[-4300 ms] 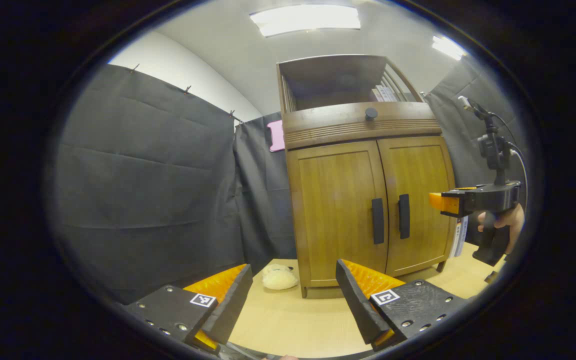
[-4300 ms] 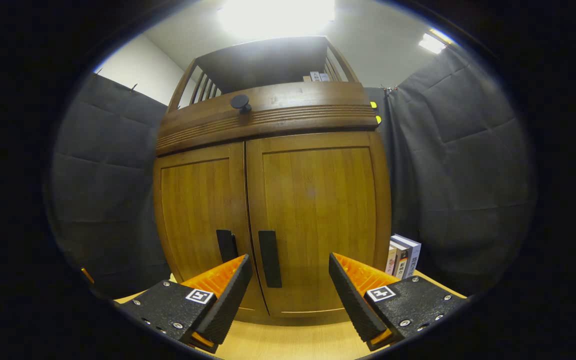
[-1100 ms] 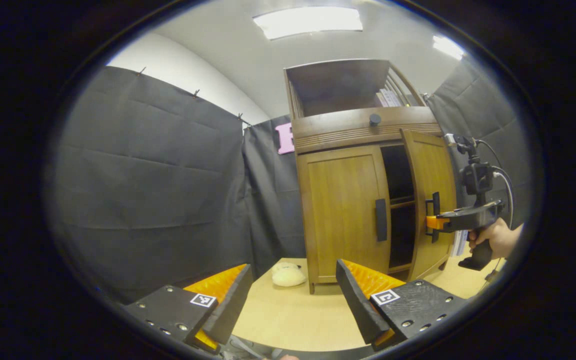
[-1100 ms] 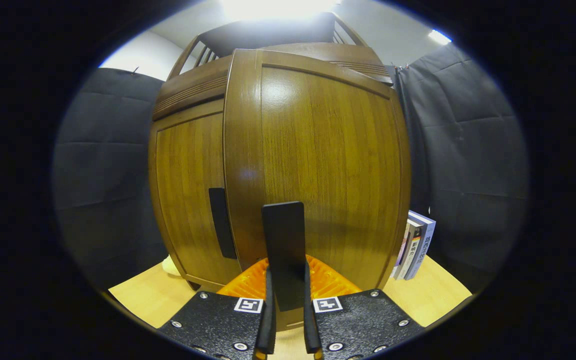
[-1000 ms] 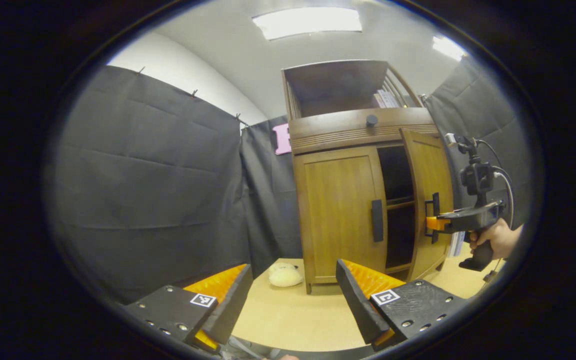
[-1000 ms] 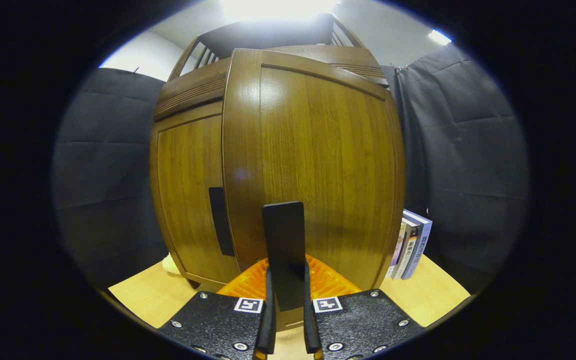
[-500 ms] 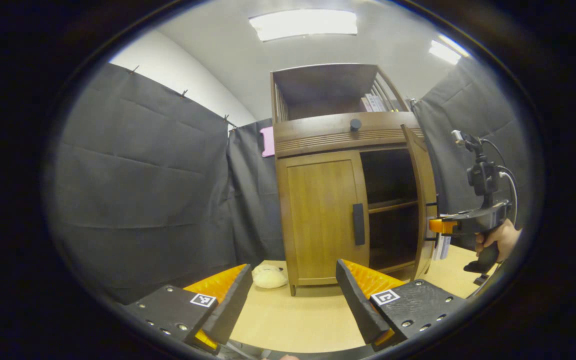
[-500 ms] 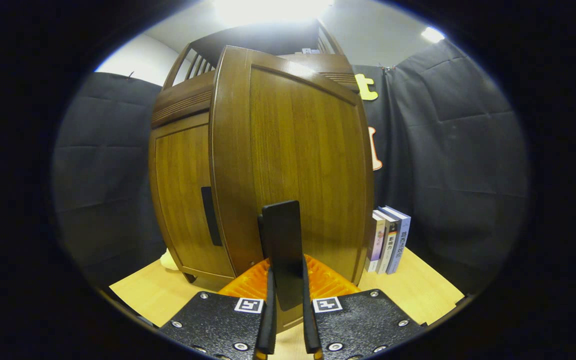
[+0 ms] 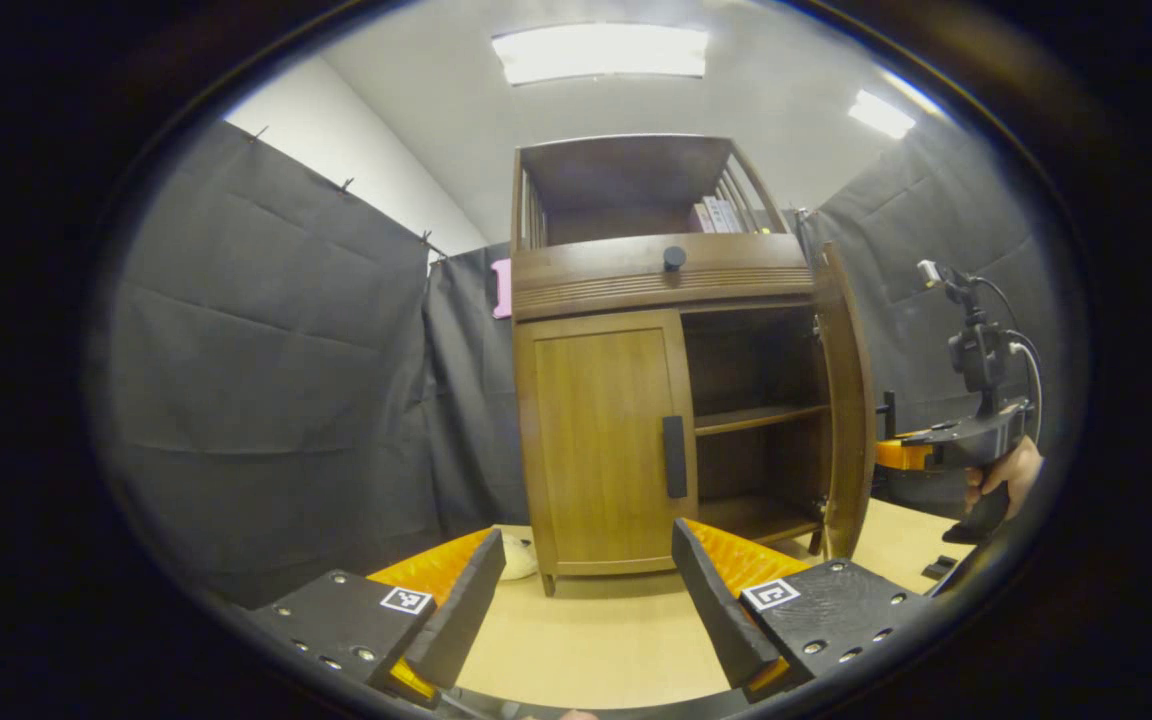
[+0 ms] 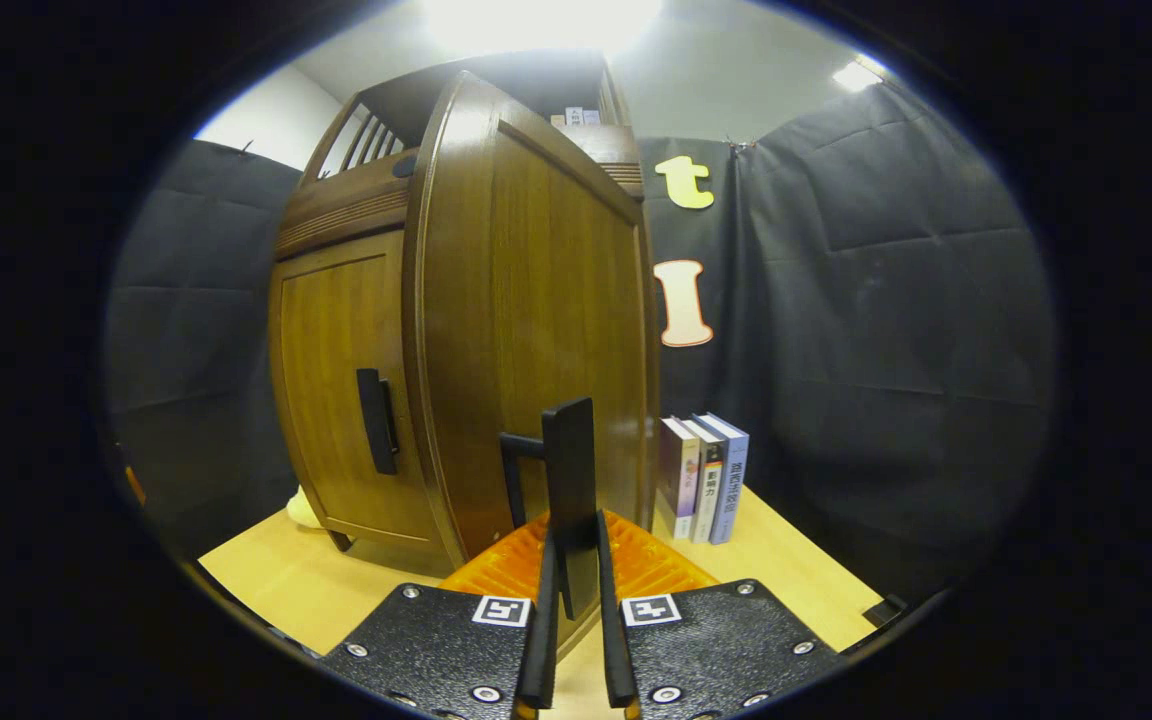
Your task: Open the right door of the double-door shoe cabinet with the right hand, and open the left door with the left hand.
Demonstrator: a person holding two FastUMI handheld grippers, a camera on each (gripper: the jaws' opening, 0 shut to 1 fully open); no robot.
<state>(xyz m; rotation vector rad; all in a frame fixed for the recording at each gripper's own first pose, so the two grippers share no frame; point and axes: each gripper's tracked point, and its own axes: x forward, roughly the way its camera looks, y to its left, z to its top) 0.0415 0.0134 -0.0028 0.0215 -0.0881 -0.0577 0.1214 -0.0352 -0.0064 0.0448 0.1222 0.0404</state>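
Observation:
The wooden shoe cabinet (image 9: pixel 661 280) stands on the table ahead. Its right door (image 9: pixel 844 400) hangs wide open, baring dark shelves (image 9: pixel 761 415). The left door (image 9: pixel 601 450) is closed, its black handle (image 9: pixel 674 457) untouched. My left gripper (image 9: pixel 586 590) is open and empty, well short of the cabinet. In the right gripper view, my right gripper (image 10: pixel 572 600) is shut on the right door's black handle (image 10: pixel 571 480), with the door (image 10: pixel 536 330) edge-on to the left door (image 10: pixel 336 390). In the left gripper view a hand (image 9: pixel 1001 475) holds that right gripper (image 9: pixel 894 452) at the open door.
Three books (image 10: pixel 704 475) stand upright on the light wooden table (image 9: pixel 596 640) just right of the cabinet, behind the open door. A pale plush thing (image 9: pixel 516 555) lies at the cabinet's left foot. Black cloth walls close in on all sides. More books (image 9: pixel 716 215) sit on the top shelf.
The right gripper closed on the right door's handle and has swung the door from shut to wide open. The left gripper stayed open; its view has shifted so the cabinet sits further left.

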